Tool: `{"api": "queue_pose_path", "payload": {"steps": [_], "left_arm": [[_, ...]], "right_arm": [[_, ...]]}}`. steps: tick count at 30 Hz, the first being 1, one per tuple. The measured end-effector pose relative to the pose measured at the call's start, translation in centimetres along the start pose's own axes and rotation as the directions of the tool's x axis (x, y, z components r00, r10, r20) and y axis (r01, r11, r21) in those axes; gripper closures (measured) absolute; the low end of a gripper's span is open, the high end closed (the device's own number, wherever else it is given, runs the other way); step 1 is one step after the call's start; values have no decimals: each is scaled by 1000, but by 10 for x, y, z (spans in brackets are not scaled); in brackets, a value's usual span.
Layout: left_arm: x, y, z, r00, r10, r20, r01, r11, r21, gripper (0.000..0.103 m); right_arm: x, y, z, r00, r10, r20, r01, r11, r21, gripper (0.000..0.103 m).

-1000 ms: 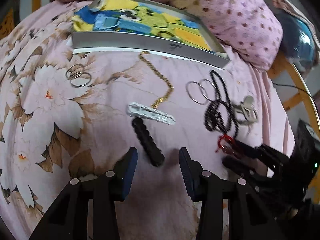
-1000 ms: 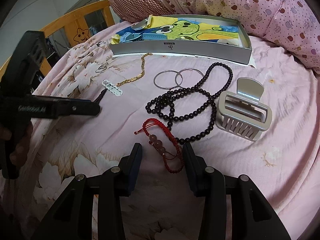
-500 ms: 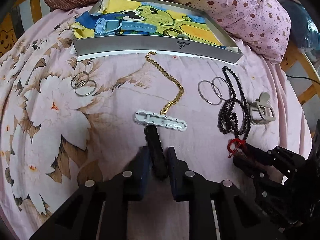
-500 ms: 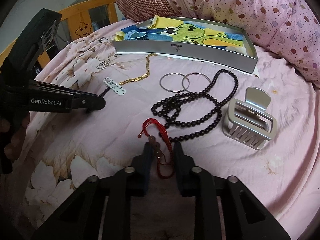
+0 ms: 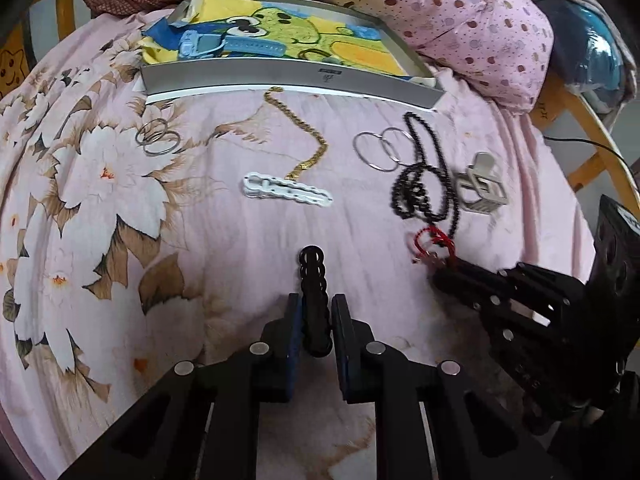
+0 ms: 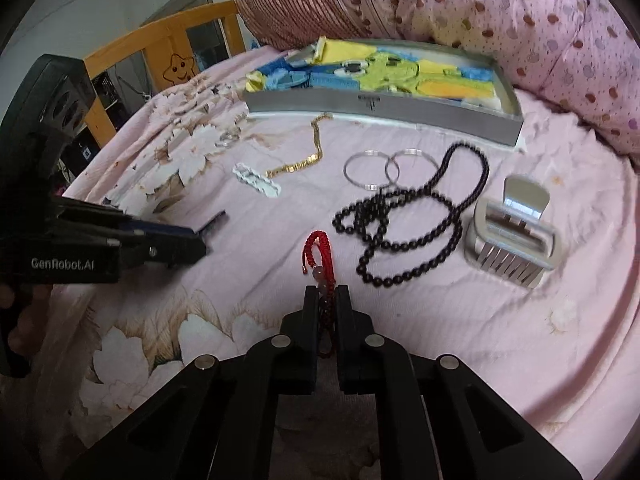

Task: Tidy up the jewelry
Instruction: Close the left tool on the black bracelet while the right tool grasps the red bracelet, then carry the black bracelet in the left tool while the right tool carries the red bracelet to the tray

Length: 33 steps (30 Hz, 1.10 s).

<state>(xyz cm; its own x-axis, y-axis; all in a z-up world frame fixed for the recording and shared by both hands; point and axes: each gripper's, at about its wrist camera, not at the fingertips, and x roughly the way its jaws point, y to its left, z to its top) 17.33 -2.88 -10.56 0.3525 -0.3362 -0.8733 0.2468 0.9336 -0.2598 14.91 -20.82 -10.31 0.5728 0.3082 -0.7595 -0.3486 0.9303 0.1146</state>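
Note:
My left gripper (image 5: 314,320) is shut on a black hair clip (image 5: 313,280), lifted off the pink floral bedspread. My right gripper (image 6: 326,308) is shut on a red cord bracelet (image 6: 318,248) with beads, also raised. In the left wrist view the right gripper (image 5: 440,276) shows at right with the red bracelet (image 5: 434,240). Lying on the bed are a white clip (image 5: 286,191), a gold chain (image 5: 306,136), two silver bangles (image 6: 384,168), a black bead necklace (image 6: 412,216) and a silver claw clip (image 6: 512,232). A grey tray (image 5: 280,76) with a cartoon lining sits at the back.
A blue watch (image 5: 208,44) lies in the tray. Silver rings (image 5: 156,142) lie at the left of the bedspread. A dotted pink quilt (image 6: 520,28) is heaped behind the tray. A wooden bed rail (image 6: 160,40) stands at the far left.
Both grippers went from open to shut, the left on the black clip, the right on the red bracelet. Both then lifted their items and drew back from the bedspread.

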Motion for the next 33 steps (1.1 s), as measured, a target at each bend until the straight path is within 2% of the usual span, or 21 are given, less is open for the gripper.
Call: {"api": "queue_pose_path", "payload": {"steps": [9, 15, 24, 28, 33], "left_arm": [[-19, -10, -2, 999, -39, 35, 38, 999, 21, 89], [-30, -7, 15, 997, -38, 73, 35, 999, 38, 89], [-34, -2, 88, 983, -23, 184, 9, 997, 76, 89], [-27, -1, 125, 973, -12, 230, -8, 996, 86, 89], [-4, 0, 163, 968, 6, 251, -26, 997, 77, 89]], "right_arm": [[-26, 5, 14, 995, -9, 97, 9, 1000, -1, 96], [-36, 4, 33, 986, -20, 164, 18, 1000, 17, 96], [-28, -14, 88, 967, -88, 241, 79, 996, 49, 96], [-17, -42, 122, 957, -126, 260, 102, 989, 105, 96], [1, -69, 151, 953, -150, 262, 109, 980, 165, 96]]}}
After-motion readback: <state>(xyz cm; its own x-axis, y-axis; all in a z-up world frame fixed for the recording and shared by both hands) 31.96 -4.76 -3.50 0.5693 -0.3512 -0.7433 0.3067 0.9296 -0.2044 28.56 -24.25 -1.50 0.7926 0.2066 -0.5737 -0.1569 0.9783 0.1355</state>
